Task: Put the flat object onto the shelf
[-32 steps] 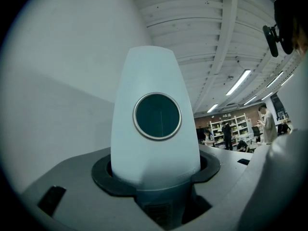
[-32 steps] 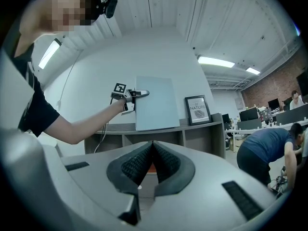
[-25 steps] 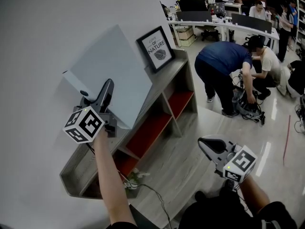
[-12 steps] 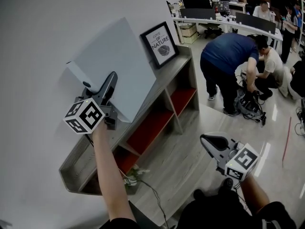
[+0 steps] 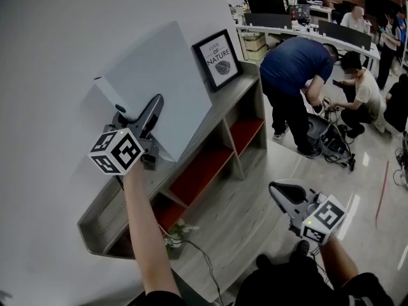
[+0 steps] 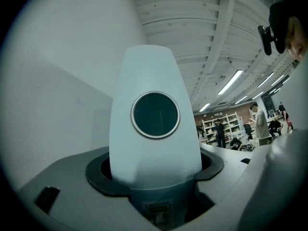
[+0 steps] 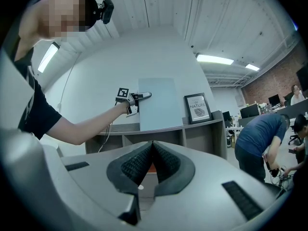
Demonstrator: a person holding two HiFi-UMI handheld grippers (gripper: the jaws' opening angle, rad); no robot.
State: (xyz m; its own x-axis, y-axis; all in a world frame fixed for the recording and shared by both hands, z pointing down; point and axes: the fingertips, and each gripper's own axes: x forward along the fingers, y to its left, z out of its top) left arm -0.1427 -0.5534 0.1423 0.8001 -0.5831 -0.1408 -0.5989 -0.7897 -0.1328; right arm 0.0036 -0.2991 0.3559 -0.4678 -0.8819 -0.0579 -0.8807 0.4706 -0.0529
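Left gripper: your jaws are opening at the flat panel's left edge; pad contact is hidden.
Flat panel: on the shelf top, leaning on the wall, framed print near its right.
Right gripper: pressed together, empty, above open floor.

The flat panel has a smooth, matt, pale surface. The shelf shows a matt grey wood-grain finish, with smooth red panels inside its compartments. The wall is matt white. The floor is glossy and reflects light. The right gripper has a matt grey plastic shell and black ribbed pads.
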